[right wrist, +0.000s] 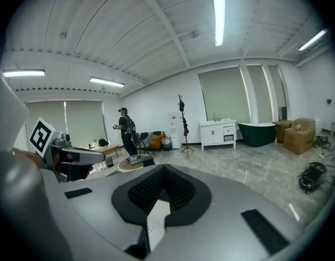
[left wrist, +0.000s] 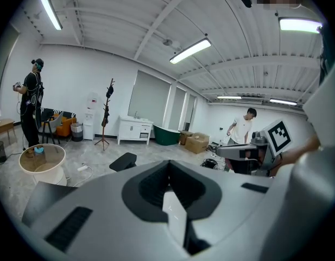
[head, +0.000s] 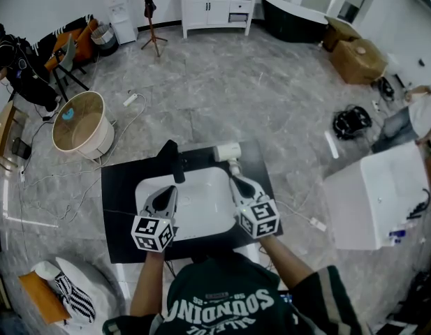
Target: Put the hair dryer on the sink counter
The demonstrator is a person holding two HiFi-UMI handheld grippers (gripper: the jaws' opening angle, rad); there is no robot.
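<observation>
White hair dryer (head: 228, 152) lies on black sink counter (head: 121, 187); left claw (head: 169, 192), right claw (head: 239, 184) closed, empty.

On counter (head: 121, 211): hair dryer (head: 228, 151) behind basin (head: 201, 197), right of faucet (head: 174, 161); round tub (head: 79, 123) on floor (head: 222, 82), left of counter.

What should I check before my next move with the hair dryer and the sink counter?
1. Hair dryer lies on the sink counter: ok.
2. Right claw shut, nothing between its jaws: ok.
3. Left claw shut, nothing between its jaws: ok.
4. Both claws off the dryer, over the basin: ok.
5. Faucet apart from the dryer: ok.
6. Where the dryer's cord runs: cannot tell.
</observation>
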